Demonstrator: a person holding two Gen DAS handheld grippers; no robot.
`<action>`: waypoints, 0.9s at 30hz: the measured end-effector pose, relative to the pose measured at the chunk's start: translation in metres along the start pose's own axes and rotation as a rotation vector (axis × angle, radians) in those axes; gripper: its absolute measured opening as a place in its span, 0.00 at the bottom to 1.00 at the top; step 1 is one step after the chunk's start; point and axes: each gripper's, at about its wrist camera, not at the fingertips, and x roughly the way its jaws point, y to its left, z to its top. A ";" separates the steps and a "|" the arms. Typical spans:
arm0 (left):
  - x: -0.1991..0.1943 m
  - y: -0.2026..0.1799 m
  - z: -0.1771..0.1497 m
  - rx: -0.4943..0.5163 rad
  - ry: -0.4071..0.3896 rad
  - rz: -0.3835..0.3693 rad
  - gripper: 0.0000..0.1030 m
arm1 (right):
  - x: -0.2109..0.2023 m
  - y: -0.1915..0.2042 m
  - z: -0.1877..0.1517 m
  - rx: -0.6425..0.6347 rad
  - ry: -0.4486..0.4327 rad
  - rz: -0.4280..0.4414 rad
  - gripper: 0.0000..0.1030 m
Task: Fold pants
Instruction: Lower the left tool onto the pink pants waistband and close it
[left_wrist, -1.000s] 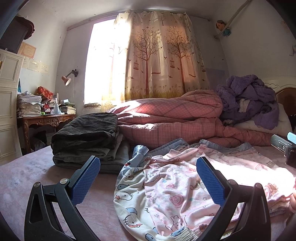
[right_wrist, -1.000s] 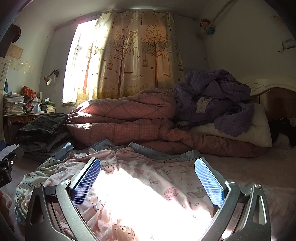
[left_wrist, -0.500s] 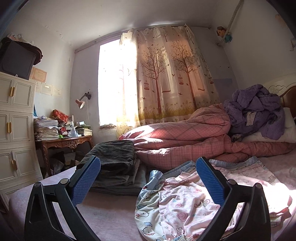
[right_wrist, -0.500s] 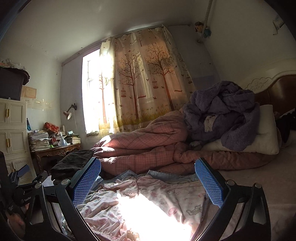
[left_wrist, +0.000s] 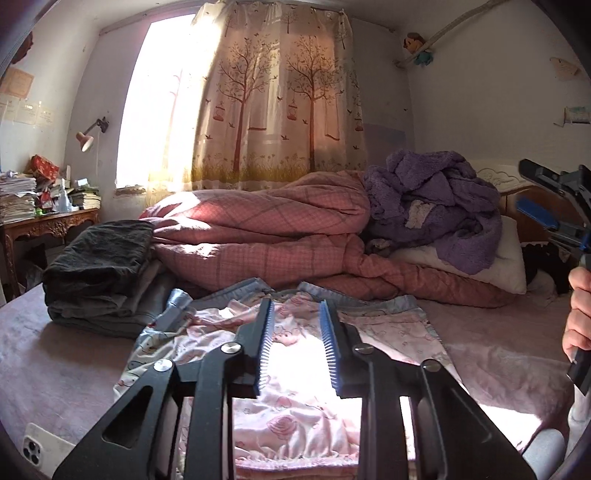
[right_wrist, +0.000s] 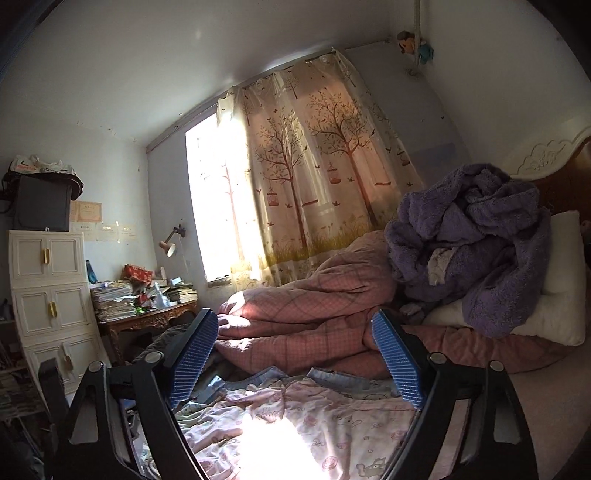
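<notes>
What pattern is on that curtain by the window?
Brown trees with birds and hanging birdcages on cream curtain; clearest in the left wrist view.

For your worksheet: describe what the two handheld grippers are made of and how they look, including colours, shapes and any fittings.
Both are black frames with cut-out linkage arms joined by round silver pivot screws. The left gripper and the right gripper each carry two long fingers faced with blue ribbed pads. No cables or markings show. The person's hand is at the picture's edge; what is worn there is unclear.
</notes>
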 end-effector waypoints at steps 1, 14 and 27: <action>0.004 -0.008 -0.005 0.007 0.024 -0.039 0.10 | 0.012 -0.014 -0.001 0.048 0.042 0.060 0.63; 0.054 -0.044 -0.057 0.002 0.187 -0.081 0.07 | 0.203 -0.199 -0.103 0.330 0.647 -0.130 0.34; 0.042 -0.058 -0.071 0.094 0.200 -0.248 0.07 | 0.240 -0.235 -0.153 0.335 0.765 -0.247 0.40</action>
